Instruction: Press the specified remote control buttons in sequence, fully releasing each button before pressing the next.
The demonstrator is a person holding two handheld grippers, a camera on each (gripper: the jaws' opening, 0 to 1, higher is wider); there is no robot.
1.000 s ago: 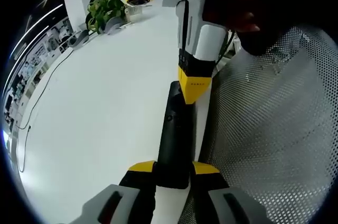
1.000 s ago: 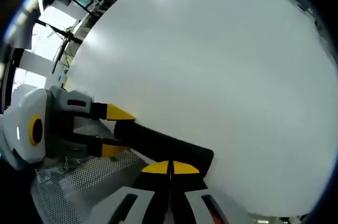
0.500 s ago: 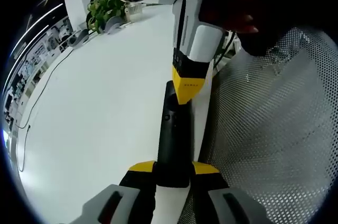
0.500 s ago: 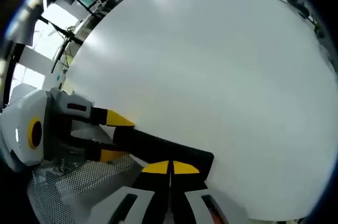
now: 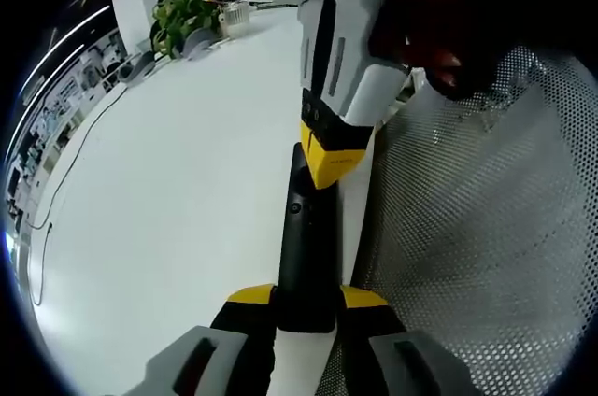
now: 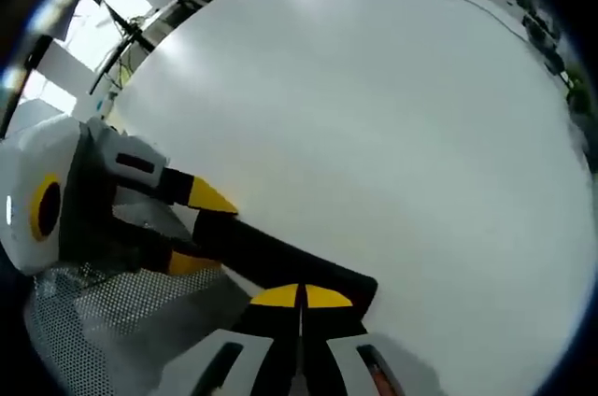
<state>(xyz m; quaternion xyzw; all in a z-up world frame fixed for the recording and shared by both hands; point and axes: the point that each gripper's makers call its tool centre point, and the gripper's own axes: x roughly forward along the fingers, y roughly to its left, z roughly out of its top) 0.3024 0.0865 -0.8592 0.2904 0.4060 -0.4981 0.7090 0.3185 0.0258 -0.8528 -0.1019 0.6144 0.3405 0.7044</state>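
A long black remote (image 5: 304,247) sticks out over the white table (image 5: 168,181), its near end clamped between the yellow tips of my left gripper (image 5: 306,295). My right gripper (image 5: 329,161) comes down from above, held by a hand (image 5: 420,4), jaws together, with its yellow tip resting on the remote's far end. In the right gripper view the right gripper (image 6: 301,295) is shut, its tips against the end of the remote (image 6: 280,256). The left gripper (image 6: 201,228) grips the remote's other end from the left.
A perforated metal mesh surface (image 5: 476,228) lies right of the table edge, also seen as mesh (image 6: 112,312). A potted plant (image 5: 182,18) and a white box stand at the far end. A thin cable (image 5: 75,162) runs along the table.
The right gripper's tip has slid a little leftward on the remote's far end and its body has leaned over more. The left gripper and the remote have stayed put.
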